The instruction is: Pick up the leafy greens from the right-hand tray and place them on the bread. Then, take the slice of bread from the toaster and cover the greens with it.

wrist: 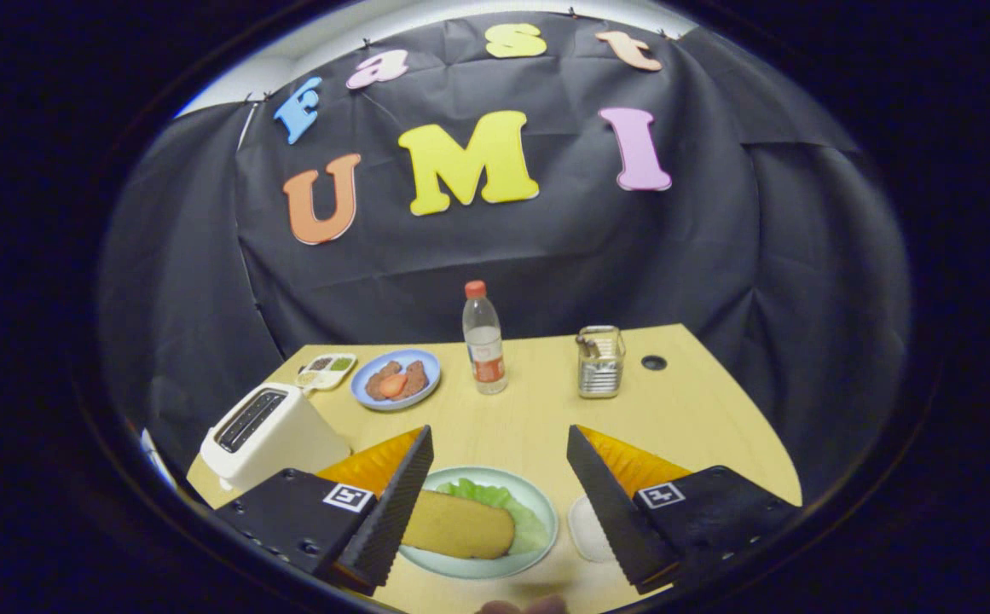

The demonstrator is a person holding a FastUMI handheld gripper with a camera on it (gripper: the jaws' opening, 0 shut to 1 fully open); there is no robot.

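Note:
A pale green plate point(546, 503) lies on the wooden table between my two fingers. On it a slice of bread point(459, 524) rests on top of leafy greens point(531, 530), which stick out at its far and right sides. My gripper point(499, 435) is open and holds nothing, its fingertips spread above the plate's far edge. The white toaster point(269, 431) stands to the left, just beyond the left finger, and its slots look dark. A small white tray point(586, 530) lies right of the plate, partly hidden by the right finger.
Farther back stand a blue plate point(427, 362) with meat and a tomato slice, a small sauce dish point(326, 372), a water bottle point(484, 341) and a metal holder point(601, 362). A cable hole point(653, 362) lies near the table's far right. A person's fingertip point(524, 607) shows at the near edge.

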